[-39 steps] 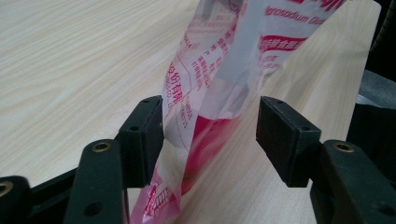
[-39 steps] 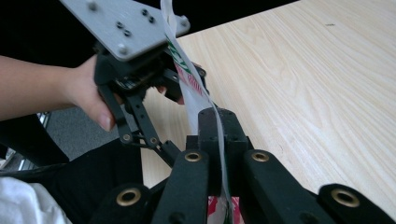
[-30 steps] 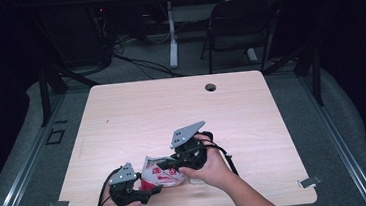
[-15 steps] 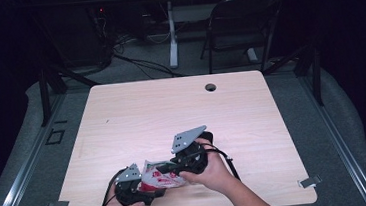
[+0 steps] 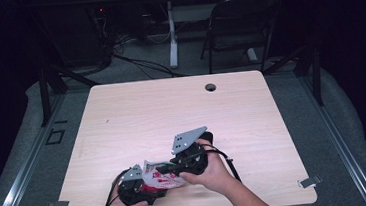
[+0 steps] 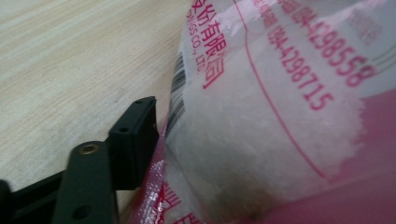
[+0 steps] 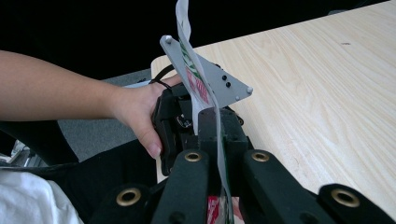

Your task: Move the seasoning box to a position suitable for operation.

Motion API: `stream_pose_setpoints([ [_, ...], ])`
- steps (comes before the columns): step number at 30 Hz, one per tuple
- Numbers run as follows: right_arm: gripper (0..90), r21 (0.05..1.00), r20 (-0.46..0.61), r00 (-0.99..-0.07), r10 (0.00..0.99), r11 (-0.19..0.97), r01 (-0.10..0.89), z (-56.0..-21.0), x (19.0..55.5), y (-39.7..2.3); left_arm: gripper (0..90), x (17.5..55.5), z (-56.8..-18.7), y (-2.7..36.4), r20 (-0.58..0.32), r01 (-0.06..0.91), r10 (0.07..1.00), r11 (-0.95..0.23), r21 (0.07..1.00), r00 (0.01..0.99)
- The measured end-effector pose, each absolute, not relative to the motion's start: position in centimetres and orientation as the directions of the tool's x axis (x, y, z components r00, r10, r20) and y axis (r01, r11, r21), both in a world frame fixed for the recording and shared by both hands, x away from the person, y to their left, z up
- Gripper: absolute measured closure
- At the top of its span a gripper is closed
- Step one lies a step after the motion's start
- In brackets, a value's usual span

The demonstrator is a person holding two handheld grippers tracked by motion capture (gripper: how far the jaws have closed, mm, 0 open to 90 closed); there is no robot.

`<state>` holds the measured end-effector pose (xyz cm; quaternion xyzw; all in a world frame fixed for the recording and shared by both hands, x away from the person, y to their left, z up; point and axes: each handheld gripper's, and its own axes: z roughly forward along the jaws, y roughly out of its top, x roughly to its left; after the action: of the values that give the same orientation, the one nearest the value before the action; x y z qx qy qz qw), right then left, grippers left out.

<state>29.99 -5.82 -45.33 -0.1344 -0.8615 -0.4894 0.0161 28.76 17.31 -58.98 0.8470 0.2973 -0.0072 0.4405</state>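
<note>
- The right gripper [image 7: 219, 186] is pinching the bag [image 5: 163, 174] edge-on; its two jaws are standing closed on the thin film, which is rising straight up from between them in the right gripper view; that tight pinch is probably there to hold one side steady.
- The left gripper [image 5: 137, 187] is sitting just beyond the right jaws, facing them, with a hand [image 7: 140, 112] wrapped round its body; the two are working the same bag from opposite ends, likely to pull or tear it open.
- In the left gripper view one black jaw is lying against the bag's lower left edge, the white contents and red print bulging to its right; the other jaw is hidden behind the film, so I cannot tell whether this gripper is clamping or only resting there.
- The bag is hanging between both sets of jaws, near the table's [image 5: 181, 108] front edge, seemingly lifted so the film stays taut.
- Farther off, past the jaws, the tabletop is running bare to a cable hole [image 5: 210, 87]; a chair [image 5: 244, 22] is standing beyond it.
</note>
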Motion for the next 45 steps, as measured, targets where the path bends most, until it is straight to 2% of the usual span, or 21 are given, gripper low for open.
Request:
stream_pose_setpoints([
  [13,90.0,0.836,0.163,-0.963,0.217,0.488,0.251,-45.6,30.1,-5.5,52.9,28.4,-58.9,16.8,-0.221,0.478,0.503,-0.469,0.742,0.836],
  [38,89.7,0.85,0.168,-0.957,0.235,0.457,0.261,-45.5,30.2,-6.0,60.2,28.1,-58.2,16.7,-0.176,0.468,0.549,-0.454,0.758,0.817],
  [45,82.3,0.859,0.152,-0.958,0.245,0.448,0.25,-45.2,30.1,-6.1,60.7,28.0,-57.7,16.9,-0.135,0.462,0.582,-0.459,0.759,0.802],
])
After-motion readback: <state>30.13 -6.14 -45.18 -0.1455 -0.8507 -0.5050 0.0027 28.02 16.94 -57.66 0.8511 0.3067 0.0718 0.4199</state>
